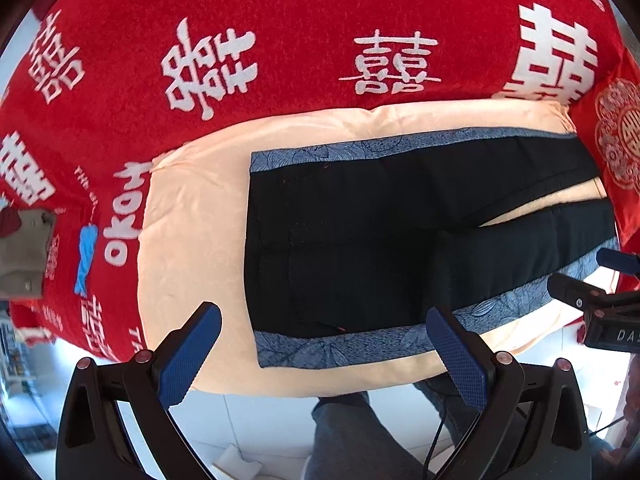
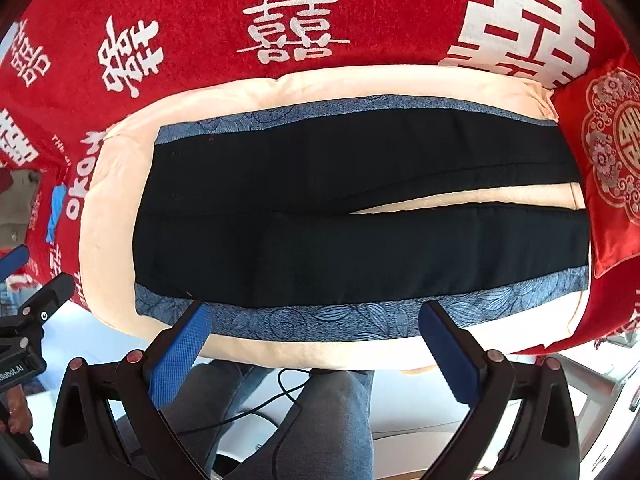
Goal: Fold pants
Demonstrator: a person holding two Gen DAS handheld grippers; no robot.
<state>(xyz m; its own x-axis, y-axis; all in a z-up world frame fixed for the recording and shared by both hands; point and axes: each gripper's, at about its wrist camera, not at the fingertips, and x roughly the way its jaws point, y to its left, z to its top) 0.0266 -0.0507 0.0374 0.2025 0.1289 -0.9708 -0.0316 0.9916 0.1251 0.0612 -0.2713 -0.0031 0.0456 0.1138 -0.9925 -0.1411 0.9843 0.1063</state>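
Observation:
Black pants (image 1: 360, 232) with blue patterned side stripes lie flat on a cream cloth (image 1: 192, 216), waistband to the left, two legs running right with a narrow gap between them. They also show in the right wrist view (image 2: 320, 216). My left gripper (image 1: 320, 320) is open and empty, hovering at the near edge by the waist end. My right gripper (image 2: 314, 316) is open and empty, over the near blue stripe (image 2: 320, 318) at mid-leg. The right gripper's fingers (image 1: 580, 292) show at the far right of the left wrist view.
The cream cloth (image 2: 104, 208) lies on a red blanket (image 1: 280, 40) with white characters. A red embroidered cushion (image 2: 612, 152) sits at the leg ends. A grey garment (image 1: 24, 252) lies at the far left. The person's legs (image 2: 332, 420) and a cable are below the near edge.

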